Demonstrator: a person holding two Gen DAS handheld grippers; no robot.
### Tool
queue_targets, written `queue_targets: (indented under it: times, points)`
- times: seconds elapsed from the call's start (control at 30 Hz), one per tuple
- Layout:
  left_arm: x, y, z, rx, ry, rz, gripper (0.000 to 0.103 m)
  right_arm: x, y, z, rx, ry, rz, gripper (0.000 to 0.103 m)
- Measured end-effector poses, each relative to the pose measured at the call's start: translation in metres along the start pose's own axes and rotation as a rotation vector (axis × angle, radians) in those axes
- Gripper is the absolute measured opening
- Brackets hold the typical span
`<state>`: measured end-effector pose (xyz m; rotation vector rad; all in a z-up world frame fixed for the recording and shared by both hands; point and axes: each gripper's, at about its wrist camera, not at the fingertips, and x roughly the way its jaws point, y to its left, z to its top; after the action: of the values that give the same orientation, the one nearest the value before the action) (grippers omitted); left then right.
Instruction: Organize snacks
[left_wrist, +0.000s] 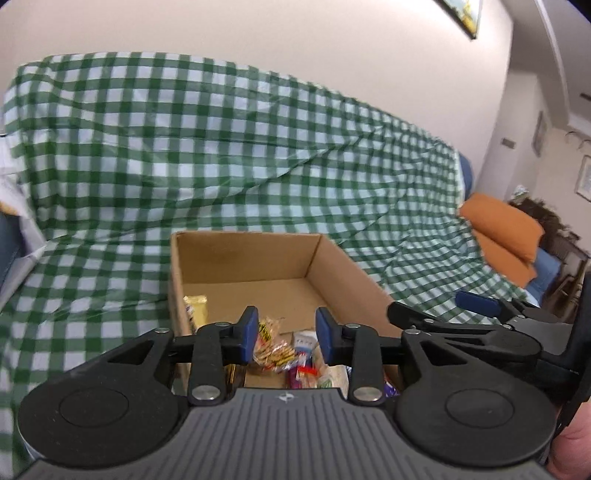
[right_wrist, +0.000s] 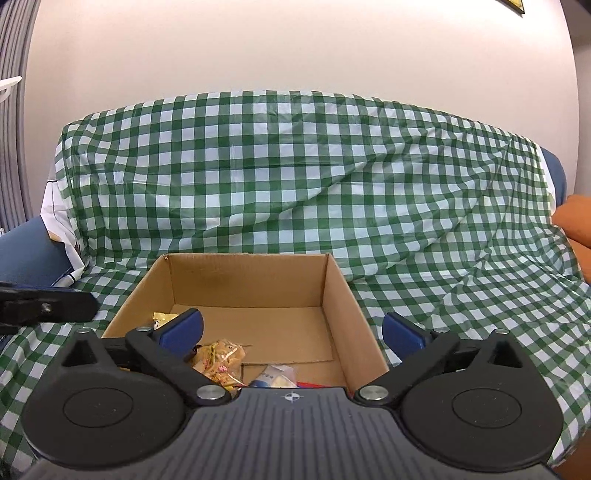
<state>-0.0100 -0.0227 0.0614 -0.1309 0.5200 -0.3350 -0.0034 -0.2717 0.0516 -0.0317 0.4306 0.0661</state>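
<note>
On a sofa draped in a green-and-white checked cloth (right_wrist: 295, 177), an open cardboard box (right_wrist: 340, 314) sits on the seat, its plain brown walls upright and its flaps out of sight. Behind the sofa rises a bare pale wall (right_wrist: 295, 48), with the corner of a framed picture (left_wrist: 461, 14) high up in the left wrist view. An orange cushion (left_wrist: 502, 225) lies at the cloth's right end, beside blue upholstery. The cloth looks thin and glossy, creased in long diagonal folds.

The snacks lie on the near part of the box floor: a crinkled clear bag of yellow pieces (right_wrist: 219, 356), a gold foil packet (left_wrist: 195, 304) against the left wall, and several small bright wrappers (left_wrist: 303, 365) whose print is too blurred to read. The gripper bodies hide the box's near wall and part of the pile.

The left gripper (left_wrist: 284, 332) hovers over the box with its blue-padded fingers apart, nothing between them. The right gripper (right_wrist: 291, 328) has its fingers spread wide, also holding nothing. At the far left, whitish material and a grey curtain are cut off by the frame.
</note>
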Motion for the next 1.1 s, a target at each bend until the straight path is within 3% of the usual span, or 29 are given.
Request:
queue_targets:
  times: [0.1,0.2,0.27,0.4,0.47,0.53,0.77,0.83,1.1]
  points:
    - [-0.007,-0.012,-0.006,-0.019,0.038,0.06,0.057,-0.008,-0.008,-0.003,0.006,0.022,-0.01,0.102]
    - [-0.005,-0.017,-0.019,-0.039,0.095,0.143,0.06,-0.017,-0.018,-0.007,0.048,0.061,-0.026,0.102]
    - [-0.003,-0.014,-0.031,-0.068,0.108,0.178,0.07,-0.022,-0.023,-0.013,0.079,0.1,-0.052,0.102]
    - [0.011,-0.008,-0.048,-0.082,0.218,0.173,0.075,-0.022,-0.021,-0.022,0.089,0.187,-0.123,0.102]
    - [0.015,-0.005,-0.051,-0.082,0.234,0.179,0.088,-0.019,-0.018,-0.024,0.075,0.209,-0.139,0.102]
    - [0.017,-0.006,-0.053,-0.048,0.231,0.209,0.093,-0.016,-0.015,-0.026,0.049,0.217,-0.136,0.102]
    - [0.025,0.0,-0.056,-0.083,0.277,0.22,0.095,-0.01,-0.009,-0.027,0.031,0.236,-0.129,0.102]
    - [0.027,0.001,-0.056,-0.084,0.288,0.229,0.103,-0.009,-0.006,-0.027,0.026,0.235,-0.12,0.102]
    - [0.027,0.003,-0.055,-0.098,0.283,0.234,0.103,-0.004,0.012,-0.025,-0.045,0.228,-0.083,0.102]
